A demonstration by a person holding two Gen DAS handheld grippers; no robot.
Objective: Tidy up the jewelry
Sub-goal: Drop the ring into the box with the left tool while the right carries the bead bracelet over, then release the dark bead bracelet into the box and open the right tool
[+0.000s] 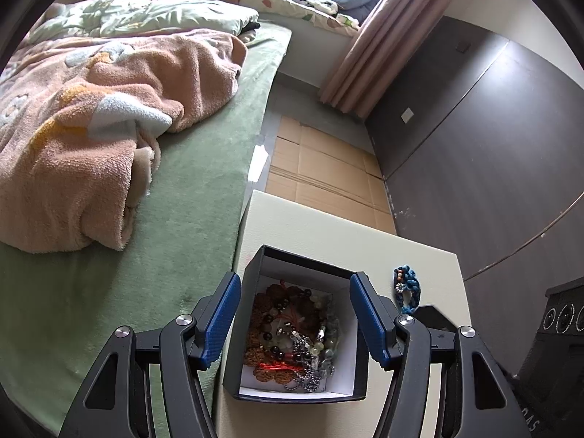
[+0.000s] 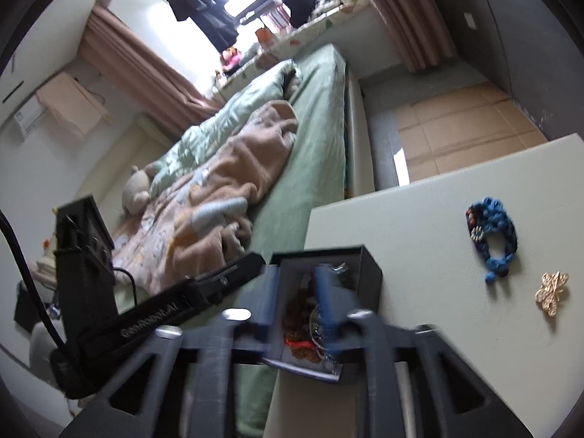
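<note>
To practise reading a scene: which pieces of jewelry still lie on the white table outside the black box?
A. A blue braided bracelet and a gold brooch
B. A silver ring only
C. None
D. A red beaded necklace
A: the blue braided bracelet and gold brooch lie on the white table, right of the black box.

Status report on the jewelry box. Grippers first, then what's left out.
Left gripper open, jaws either side of the black jewelry box. Right gripper over the box, blurred, jaws partly closed, grip unclear. Blue bracelet and gold brooch still out on the white table. Nothing blocking.
</note>
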